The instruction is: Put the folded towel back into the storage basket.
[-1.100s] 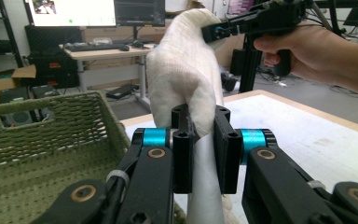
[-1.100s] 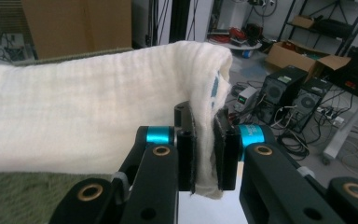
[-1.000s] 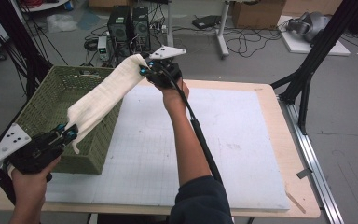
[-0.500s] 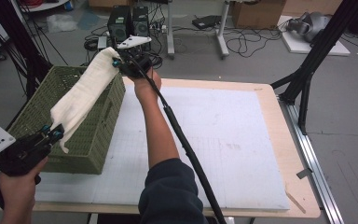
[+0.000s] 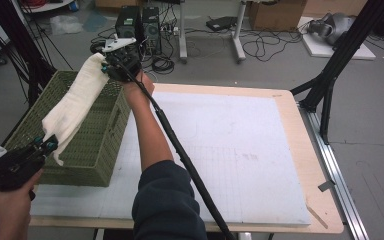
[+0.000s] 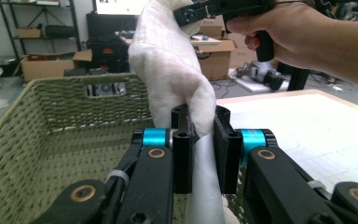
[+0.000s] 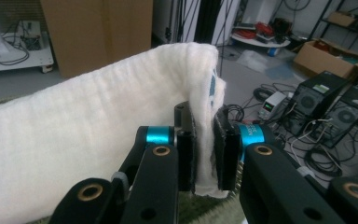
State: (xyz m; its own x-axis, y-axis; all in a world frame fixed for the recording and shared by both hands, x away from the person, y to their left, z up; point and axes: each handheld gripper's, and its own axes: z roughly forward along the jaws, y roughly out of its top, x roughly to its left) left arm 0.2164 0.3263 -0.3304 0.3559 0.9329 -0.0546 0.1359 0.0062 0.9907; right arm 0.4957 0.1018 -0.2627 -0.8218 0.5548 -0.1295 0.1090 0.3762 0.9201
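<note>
A folded white towel [image 5: 75,102] hangs stretched above the green woven basket [image 5: 97,150] at the table's left. My left gripper [image 5: 47,145] is shut on its near end, over the basket's front rim. My right gripper [image 5: 107,62] is shut on its far end, above the basket's back right corner. In the left gripper view the towel [image 6: 172,70] rises from my jaws toward the other gripper [image 6: 205,11] held in a hand. In the right gripper view the towel [image 7: 88,135] runs off to the left from between my jaws.
A white foam mat [image 5: 230,150] covers the wooden table [image 5: 300,125]. The right gripper's black cable [image 5: 180,150] trails along the forearm over the mat. Computer towers [image 5: 140,22], cables and boxes stand on the floor behind; black stand legs [image 5: 330,75] are at the right.
Both grippers have carried the towel leftward, from over the basket's right wall and the mat to above the basket. The right arm has reached farther back and left.
</note>
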